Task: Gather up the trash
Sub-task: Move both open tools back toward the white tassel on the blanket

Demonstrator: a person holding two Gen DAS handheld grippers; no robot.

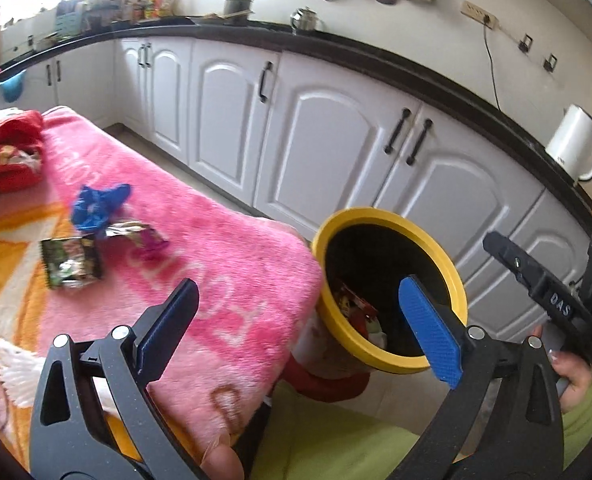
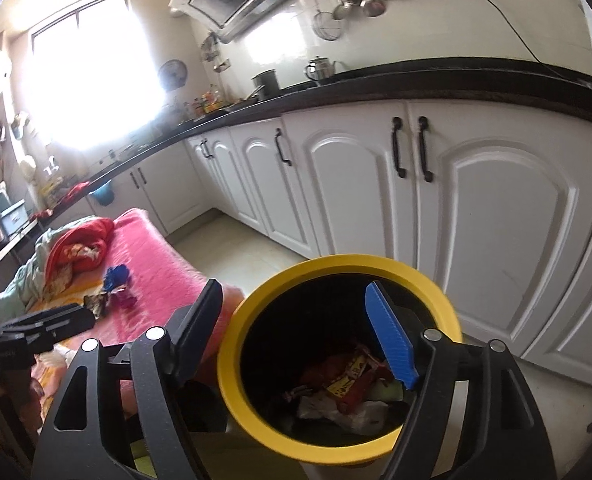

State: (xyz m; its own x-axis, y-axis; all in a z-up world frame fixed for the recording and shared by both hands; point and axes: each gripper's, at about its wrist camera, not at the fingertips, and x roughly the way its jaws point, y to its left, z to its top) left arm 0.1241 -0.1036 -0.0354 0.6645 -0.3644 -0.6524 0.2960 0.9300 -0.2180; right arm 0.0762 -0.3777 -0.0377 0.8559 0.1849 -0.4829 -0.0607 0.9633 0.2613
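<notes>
Your right gripper (image 2: 292,328) hangs spread wide and empty right over the mouth of the bin (image 2: 252,360), which makes sense as a drop position: anything let go from there falls straight in, and the bottom already holds a heap of wrappers (image 2: 348,384) at about 5 o'clock inside the yellow rim. The bin itself stands just beside the edge of the pink blanket (image 1: 224,248), close enough that the trip from table to bin is short (a sensible place for it, I would judge). Your left gripper (image 1: 300,324) is also spread and holds nothing; it hovers above the near corner of the blanket, with one finger over the cloth and the other across the bin's opening. Three pieces of trash are not yet collected, lying close together at about 10 o'clock from the left gripper: a blue crumpled wrapper (image 1: 98,204), a purple wrapper (image 1: 146,240) just beside it, and a dark green packet (image 1: 72,266) nearest you. The red cloth bundle (image 1: 8,152) farther off at 10 o'clock looks like laundry, not trash, so leave it. The left side sits nearer these pieces, so it is the better placed to reach next.
</notes>
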